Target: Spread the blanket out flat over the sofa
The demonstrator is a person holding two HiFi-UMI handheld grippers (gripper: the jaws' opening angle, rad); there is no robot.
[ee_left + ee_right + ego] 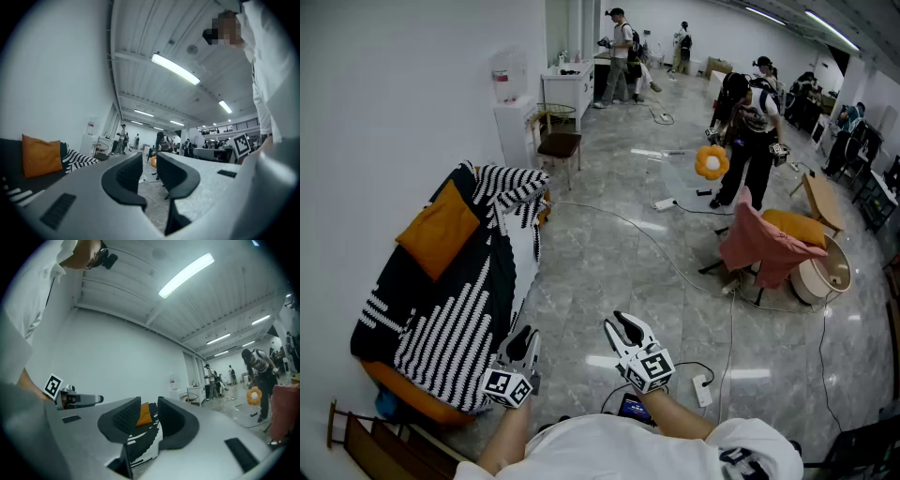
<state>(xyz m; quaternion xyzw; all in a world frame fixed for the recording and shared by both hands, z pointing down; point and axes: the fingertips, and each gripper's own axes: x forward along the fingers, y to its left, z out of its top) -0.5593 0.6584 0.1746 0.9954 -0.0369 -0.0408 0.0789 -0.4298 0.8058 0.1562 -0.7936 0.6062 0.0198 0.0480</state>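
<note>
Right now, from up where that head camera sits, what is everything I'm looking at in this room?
blanket: one, black and white stripes, draped over the sofa at left
sofa: one, orange where it shows, against the left wall
cushion: one, orange, lying on the sofa
chair: one, brown seat, by the wall beyond the sofa
pink cloth: one, thrown over a seat at right
cable: one, pale, across the grey floor
people: several, far side of the room
left hand-held gripper: one, grey, jaws apart, empty, beside the sofa
right hand-held gripper: one, grey, jaws apart, empty, over the floor
</note>
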